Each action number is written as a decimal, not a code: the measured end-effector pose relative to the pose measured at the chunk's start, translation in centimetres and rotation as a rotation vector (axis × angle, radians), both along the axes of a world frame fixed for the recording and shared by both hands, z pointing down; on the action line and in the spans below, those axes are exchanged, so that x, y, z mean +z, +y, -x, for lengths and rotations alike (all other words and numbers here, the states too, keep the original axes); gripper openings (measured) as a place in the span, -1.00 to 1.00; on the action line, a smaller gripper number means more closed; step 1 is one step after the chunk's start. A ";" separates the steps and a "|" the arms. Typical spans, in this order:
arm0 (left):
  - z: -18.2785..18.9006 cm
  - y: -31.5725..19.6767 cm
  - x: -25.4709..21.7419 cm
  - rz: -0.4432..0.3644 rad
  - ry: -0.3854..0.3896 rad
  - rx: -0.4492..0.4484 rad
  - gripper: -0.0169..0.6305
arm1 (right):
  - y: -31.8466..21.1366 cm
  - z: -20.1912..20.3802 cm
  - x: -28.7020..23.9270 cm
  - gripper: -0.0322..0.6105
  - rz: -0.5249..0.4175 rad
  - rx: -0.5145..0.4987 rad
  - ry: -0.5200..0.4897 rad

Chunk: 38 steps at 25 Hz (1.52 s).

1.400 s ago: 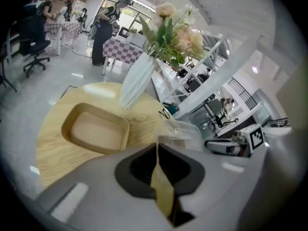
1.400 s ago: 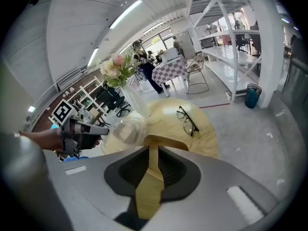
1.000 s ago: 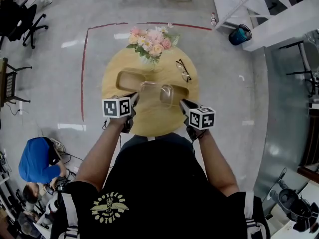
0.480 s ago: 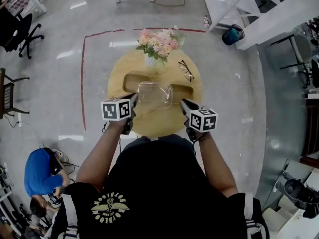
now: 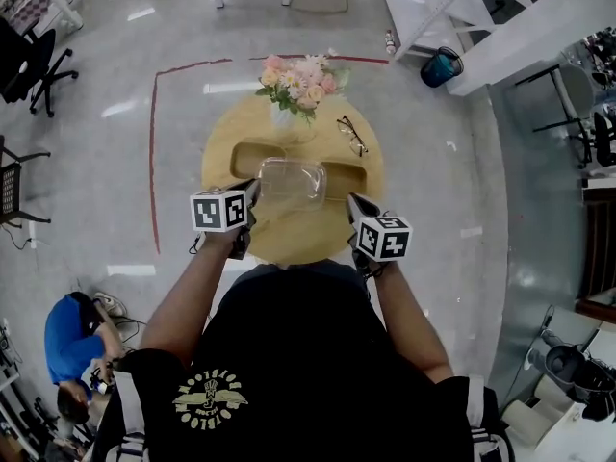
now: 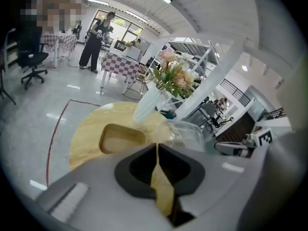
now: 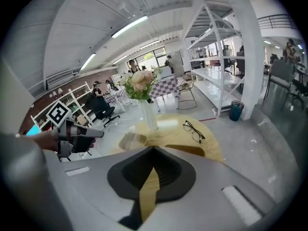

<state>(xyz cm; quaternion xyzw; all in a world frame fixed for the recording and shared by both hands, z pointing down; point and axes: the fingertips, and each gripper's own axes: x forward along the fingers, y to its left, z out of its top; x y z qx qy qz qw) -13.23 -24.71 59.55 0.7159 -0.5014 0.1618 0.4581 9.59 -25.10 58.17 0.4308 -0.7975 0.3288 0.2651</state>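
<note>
**Two tongs hold a clear box [image 5: 292, 179] above a round table [image 5: 289, 243]**

Our left tongs [image 5: 252, 192] are clamped shut on the box's left edge. The box hangs over two wooden trays [image 5: 240, 158], with a flower vase [image 5: 287, 112] beyond. Our right tongs [image 5: 352, 203] are closed on its right edge.

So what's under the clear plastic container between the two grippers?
Through the clear plastic container the round wooden table shows. The left wooden tray and right wooden tray run beneath its ends; glare hides how far.
</note>
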 end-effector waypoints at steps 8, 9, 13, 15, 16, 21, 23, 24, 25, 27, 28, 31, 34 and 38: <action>-1.5 -0.1 -0.3 0.015 -0.077 -0.086 -0.91 | -3.4 -2.4 0.9 -0.90 0.025 -0.008 -0.009; -1.7 0.0 -0.1 0.021 -0.082 -0.104 -0.91 | -3.8 -2.4 1.1 -0.90 0.028 -0.021 -0.010; -1.9 0.1 0.0 0.030 -0.104 -0.169 -0.91 | -5.2 -1.3 1.6 -0.90 0.040 -0.090 -0.031; -1.6 0.5 -0.3 0.024 -0.108 -0.195 -0.91 | -5.5 -0.3 1.7 -0.90 0.040 -0.123 -0.038; -1.4 0.7 -0.4 0.020 -0.111 -0.205 -0.91 | -5.6 0.0 1.8 -0.90 0.038 -0.136 -0.038; -0.4 1.6 0.0 0.043 -0.134 -0.227 -0.91 | -5.8 1.6 2.2 -0.90 0.046 -0.165 -0.063; 0.0 1.3 0.0 0.042 -0.135 -0.215 -0.91 | -5.5 2.3 1.9 -0.90 0.047 -0.170 -0.086; 0.2 0.9 0.0 0.038 -0.136 -0.204 -0.91 | -5.4 2.6 1.8 -0.90 0.046 -0.169 -0.093; 0.3 0.5 0.0 0.037 -0.135 -0.189 -0.91 | -5.4 2.8 1.8 -0.90 0.047 -0.164 -0.096; 0.7 -0.2 0.4 0.043 -0.132 -0.156 -0.91 | -5.3 3.1 2.3 -0.90 0.057 -0.142 -0.090; 1.0 -0.6 0.6 0.045 -0.130 -0.138 -0.91 | -5.2 3.4 2.5 -0.90 0.064 -0.127 -0.084; 2.5 -1.8 1.2 0.049 -0.134 -0.079 -0.91 | -5.0 4.6 2.7 -0.90 0.077 -0.080 -0.061; 4.8 -2.9 1.7 0.047 -0.149 -0.021 -0.91 | -4.8 6.5 2.9 -0.90 0.084 -0.035 -0.043; 7.1 -3.5 3.0 0.057 -0.163 0.064 -0.91 | -4.6 9.0 2.3 -0.90 0.080 0.018 -0.029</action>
